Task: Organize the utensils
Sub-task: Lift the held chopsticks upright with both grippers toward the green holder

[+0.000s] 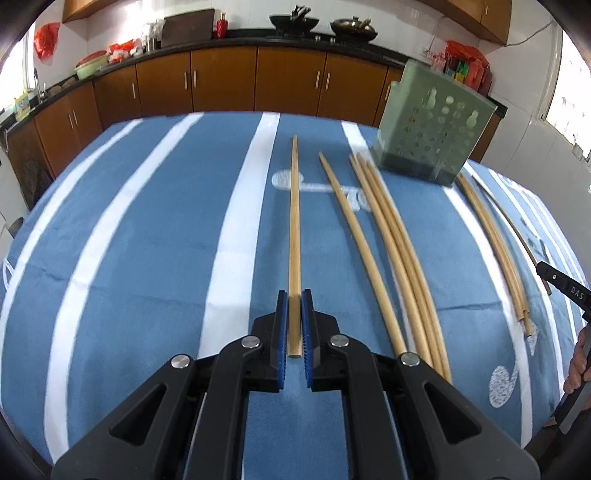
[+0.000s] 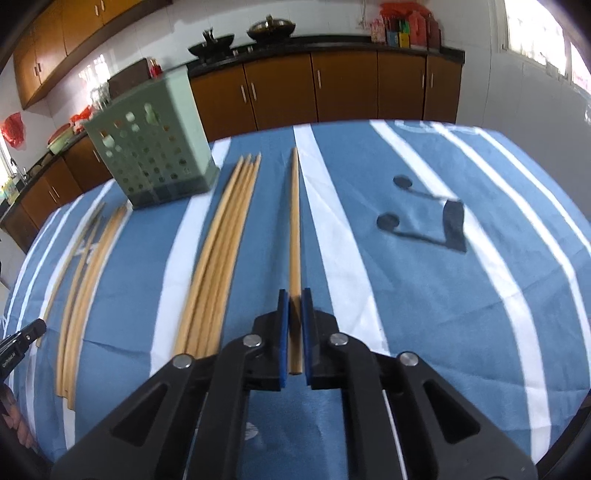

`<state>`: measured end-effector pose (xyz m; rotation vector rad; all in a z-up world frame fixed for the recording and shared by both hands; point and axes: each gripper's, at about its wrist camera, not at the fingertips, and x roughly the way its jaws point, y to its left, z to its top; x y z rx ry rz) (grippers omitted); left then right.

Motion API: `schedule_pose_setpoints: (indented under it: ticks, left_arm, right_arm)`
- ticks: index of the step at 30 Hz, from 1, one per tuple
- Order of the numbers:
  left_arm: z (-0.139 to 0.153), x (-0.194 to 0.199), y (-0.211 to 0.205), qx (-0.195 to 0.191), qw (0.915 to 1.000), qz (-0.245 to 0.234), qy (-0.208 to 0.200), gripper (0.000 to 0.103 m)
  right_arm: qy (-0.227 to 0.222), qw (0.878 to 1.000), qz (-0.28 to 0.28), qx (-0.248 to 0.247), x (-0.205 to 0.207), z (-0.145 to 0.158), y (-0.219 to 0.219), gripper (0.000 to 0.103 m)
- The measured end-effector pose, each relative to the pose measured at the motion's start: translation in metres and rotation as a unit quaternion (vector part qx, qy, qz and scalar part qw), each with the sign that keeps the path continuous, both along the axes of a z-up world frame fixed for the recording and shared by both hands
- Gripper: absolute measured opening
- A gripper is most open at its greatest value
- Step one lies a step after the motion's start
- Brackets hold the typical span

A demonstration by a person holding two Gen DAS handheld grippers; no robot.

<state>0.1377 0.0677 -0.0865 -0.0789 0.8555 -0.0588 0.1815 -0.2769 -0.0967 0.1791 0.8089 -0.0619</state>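
Several wooden chopsticks lie lengthwise on the blue striped tablecloth (image 1: pixel 147 229). My left gripper (image 1: pixel 294 295) is shut on the near end of one chopstick (image 1: pixel 294 221), which points away across the cloth. My right gripper (image 2: pixel 294 295) is shut on another chopstick (image 2: pixel 294 229). A green perforated utensil holder (image 1: pixel 434 122) stands upright at the far right of the left wrist view and at the far left of the right wrist view (image 2: pixel 151 147). A bundle of chopsticks (image 1: pixel 391 236) lies right of my left gripper; another bundle (image 2: pixel 221 243) lies left of my right gripper.
More chopsticks (image 1: pixel 495 240) lie near the table's right side in the left wrist view, beside the other gripper's tip (image 1: pixel 561 284). Brown kitchen cabinets (image 1: pixel 221 81) and a dark counter with woks (image 1: pixel 293 22) run behind the table.
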Motion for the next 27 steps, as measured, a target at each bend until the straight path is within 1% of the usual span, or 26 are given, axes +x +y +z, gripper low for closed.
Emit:
schedule_pose_setpoints:
  ticks: [3, 7, 15, 19, 22, 27]
  left_arm:
    - [0.019, -0.004, 0.002, 0.001, 0.9996, 0.003, -0.028, 0.008]
    - [0.044, -0.007, 0.007, -0.009, 0.9978, 0.01, -0.065, 0.008]
    - [0.099, -0.009, 0.012, -0.027, 0.9885, 0.027, -0.146, 0.008]
    - [0.119, -0.007, 0.015, -0.035, 0.9838, 0.034, -0.172, 0.008]
    - [0.129, -0.005, 0.017, -0.035, 0.9816, 0.036, -0.185, 0.008]
    - [0.139, -0.001, 0.018, -0.032, 0.9796, 0.038, -0.195, 0.008]
  right_arm:
    - [-0.023, 1.0, -0.001, 0.0, -0.005, 0.013, -0.002, 0.008]
    - [-0.059, 0.998, -0.007, 0.004, -0.011, 0.034, -0.008, 0.008]
    - [-0.139, 0.99, -0.019, 0.009, -0.021, 0.081, -0.018, 0.008]
    - [-0.171, 0.985, -0.024, 0.011, -0.026, 0.101, -0.021, 0.008]
    - [-0.191, 0.981, -0.026, 0.012, -0.026, 0.115, -0.023, 0.008]
    - [-0.205, 0.979, -0.023, 0.007, -0.024, 0.129, -0.021, 0.008]
